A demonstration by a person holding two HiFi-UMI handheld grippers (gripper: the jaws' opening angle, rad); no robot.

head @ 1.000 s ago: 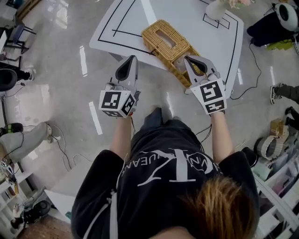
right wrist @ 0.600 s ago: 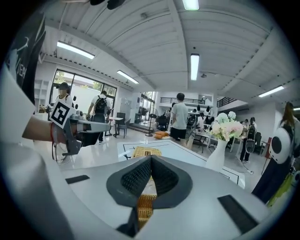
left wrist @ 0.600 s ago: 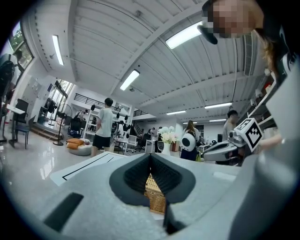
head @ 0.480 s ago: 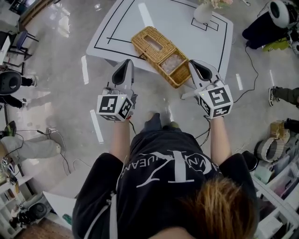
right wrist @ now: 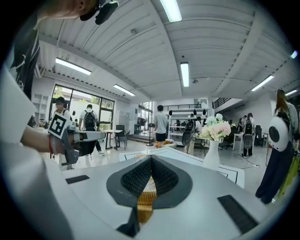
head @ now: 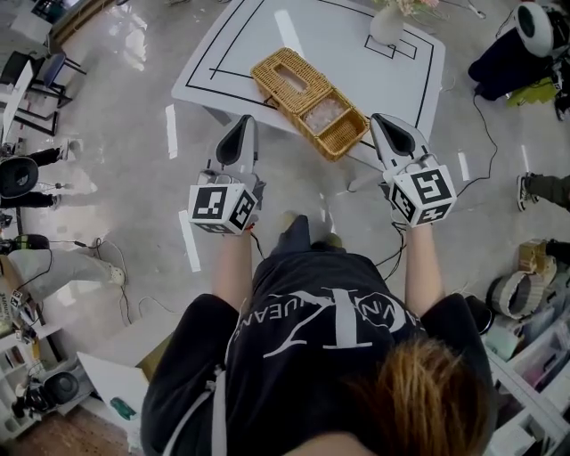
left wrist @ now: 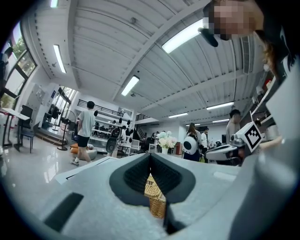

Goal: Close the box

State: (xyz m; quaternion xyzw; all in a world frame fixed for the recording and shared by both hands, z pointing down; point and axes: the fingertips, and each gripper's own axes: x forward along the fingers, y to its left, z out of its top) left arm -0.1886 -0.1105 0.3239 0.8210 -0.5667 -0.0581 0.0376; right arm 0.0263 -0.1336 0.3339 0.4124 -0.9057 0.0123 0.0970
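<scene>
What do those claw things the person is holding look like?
The left claw and right claw are pale grey pointed wedges with dark ribbed pads. Each carries a white cube with black square markers. The person wears a black short-sleeved T-shirt with white lettering.

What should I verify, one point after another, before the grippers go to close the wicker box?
1. Box in front of both grippers: ok. The wicker box stands near the table's near edge.
2. Left gripper free: ok, jaws together, nothing held.
3. Right gripper free: ok, jaws together, nothing held.
4. Lid unobstructed: ok, it lies open beside the filled half with nothing on it.
5. Contents below the rim: cannot tell.
6. Vase out of the way: ok, it stands at the far corner, apart from the box.
</scene>
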